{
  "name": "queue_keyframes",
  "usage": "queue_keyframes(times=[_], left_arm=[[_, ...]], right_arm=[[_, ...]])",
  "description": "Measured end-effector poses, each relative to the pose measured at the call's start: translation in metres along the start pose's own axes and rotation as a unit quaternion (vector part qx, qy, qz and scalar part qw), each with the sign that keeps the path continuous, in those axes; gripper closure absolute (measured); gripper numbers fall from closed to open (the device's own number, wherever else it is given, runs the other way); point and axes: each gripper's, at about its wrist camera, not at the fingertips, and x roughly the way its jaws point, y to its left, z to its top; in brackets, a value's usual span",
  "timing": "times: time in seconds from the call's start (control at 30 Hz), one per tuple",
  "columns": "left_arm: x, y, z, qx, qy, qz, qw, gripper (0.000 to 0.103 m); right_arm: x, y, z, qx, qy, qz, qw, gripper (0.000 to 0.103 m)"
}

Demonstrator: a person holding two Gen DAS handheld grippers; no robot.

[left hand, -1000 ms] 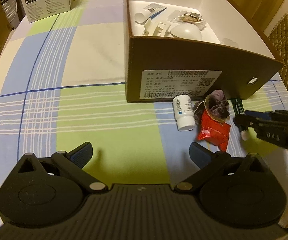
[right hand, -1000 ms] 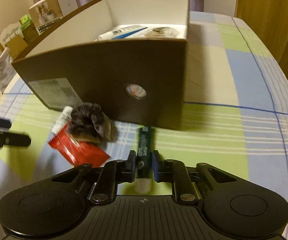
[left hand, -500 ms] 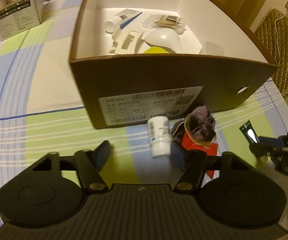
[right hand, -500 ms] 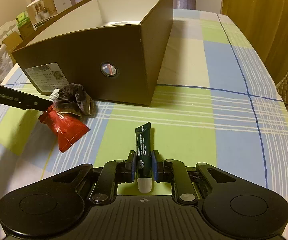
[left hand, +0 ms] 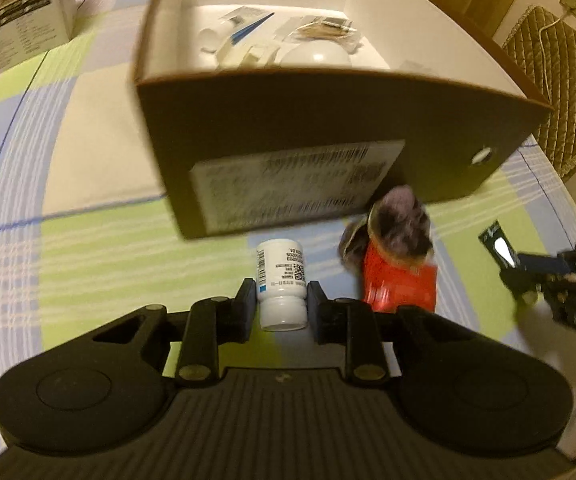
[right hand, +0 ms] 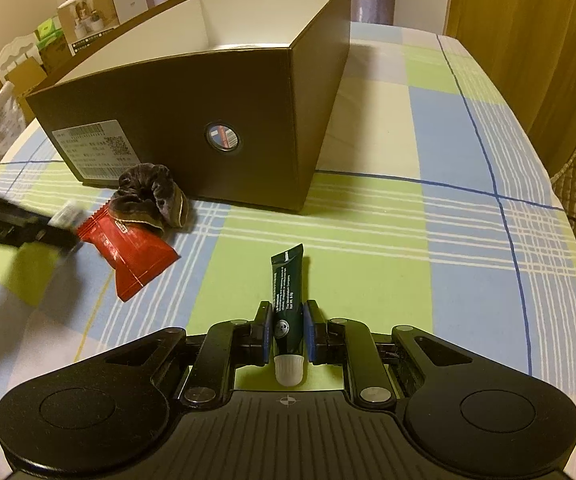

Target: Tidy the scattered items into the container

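Since a second ago my left gripper (left hand: 282, 308) has dropped from wide open over bare cloth to straddle the white pill bottle (left hand: 281, 282), and the box has slid closer in its view. Jaws are closing now; the bottle lies on its side between the two pads (left hand: 246, 306), cap toward the camera, label up. Gaps on each side look almost gone, though I cannot tell whether the pads press yet.

My right gripper (right hand: 286, 330) is clamped tight on the dark green tube (right hand: 286, 300), white cap toward the camera, crimped end pointing at the box. Tube hangs just above the checked tablecloth (right hand: 448, 240).

Just beside the bottle on its right: red snack packet (left hand: 398, 284), with a dark velvet scrunchie (left hand: 400, 226) lying partly on top of it. Both sit close against the front of the brown cardboard box (left hand: 288, 120).

Box is open-topped, white inside, shipping label on the front wall. Inside I make out a white tube, a white rounded object and some wrappers, all blurred.

Far left, a small printed carton (left hand: 20, 28) stands on the table's edge.
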Motion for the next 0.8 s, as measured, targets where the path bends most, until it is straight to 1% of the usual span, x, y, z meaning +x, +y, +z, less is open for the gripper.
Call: queue_keyframes(times=[0.1, 0.13, 0.17, 0.2, 0.23, 0.27, 0.3, 0.33, 0.4, 0.63, 0.7, 0.73, 0.77, 0.8], left_arm=[[-0.01, 0.004, -0.015, 0.004, 0.006, 0.002, 1.0, 0.08], [-0.013, 0.005, -0.02, 0.005, 0.006, 0.005, 1.0, 0.078], [-0.015, 0.005, -0.023, 0.007, 0.004, 0.006, 0.9999, 0.074], [-0.016, 0.004, -0.025, 0.007, 0.002, 0.008, 0.9999, 0.071], [-0.017, 0.004, -0.027, 0.005, -0.001, 0.009, 0.9999, 0.067], [-0.018, 0.002, -0.029, 0.003, -0.003, 0.01, 0.9999, 0.065], [-0.018, 0.001, -0.029, 0.003, -0.004, 0.011, 0.9999, 0.064], [-0.017, -0.001, -0.029, 0.004, -0.004, 0.012, 0.9999, 0.062], [-0.017, -0.005, -0.03, 0.008, -0.007, 0.016, 0.9998, 0.061], [-0.009, -0.008, -0.021, 0.021, -0.016, 0.033, 0.9991, 0.061], [-0.007, -0.011, -0.02, 0.032, -0.015, 0.036, 0.9987, 0.063], [-0.007, -0.014, -0.02, 0.04, -0.015, 0.04, 0.9983, 0.068], [-0.007, -0.015, -0.02, 0.047, -0.015, 0.043, 0.9978, 0.076], [-0.007, -0.017, -0.021, 0.052, -0.015, 0.044, 0.9976, 0.079]], right_arm=[[0.0, 0.0, -0.001, -0.003, -0.002, 0.0, 1.0, 0.084], [0.0, 0.0, -0.001, -0.004, -0.003, 0.0, 1.0, 0.083], [0.0, 0.001, -0.001, -0.004, -0.003, 0.0, 1.0, 0.082], [0.0, 0.001, -0.001, -0.005, -0.003, 0.005, 1.0, 0.074], [0.0, 0.001, -0.001, -0.005, -0.001, 0.01, 1.0, 0.067], [0.001, 0.003, -0.001, -0.006, 0.001, 0.01, 1.0, 0.049], [0.001, 0.005, -0.001, -0.01, 0.004, 0.004, 1.0, 0.045], [0.002, 0.008, -0.002, -0.017, 0.002, 0.0, 1.0, 0.045], [0.002, 0.012, -0.005, -0.033, 0.0, -0.007, 0.999, 0.045], [0.003, 0.01, -0.004, -0.027, -0.003, -0.005, 1.0, 0.045], [0.002, 0.01, -0.005, -0.031, -0.004, -0.006, 0.999, 0.045], [0.002, 0.011, -0.006, -0.032, -0.004, -0.006, 0.999, 0.045], [0.002, 0.011, -0.007, -0.033, -0.005, -0.006, 0.999, 0.045], [0.002, 0.011, -0.007, -0.035, -0.006, -0.006, 0.999, 0.045]])
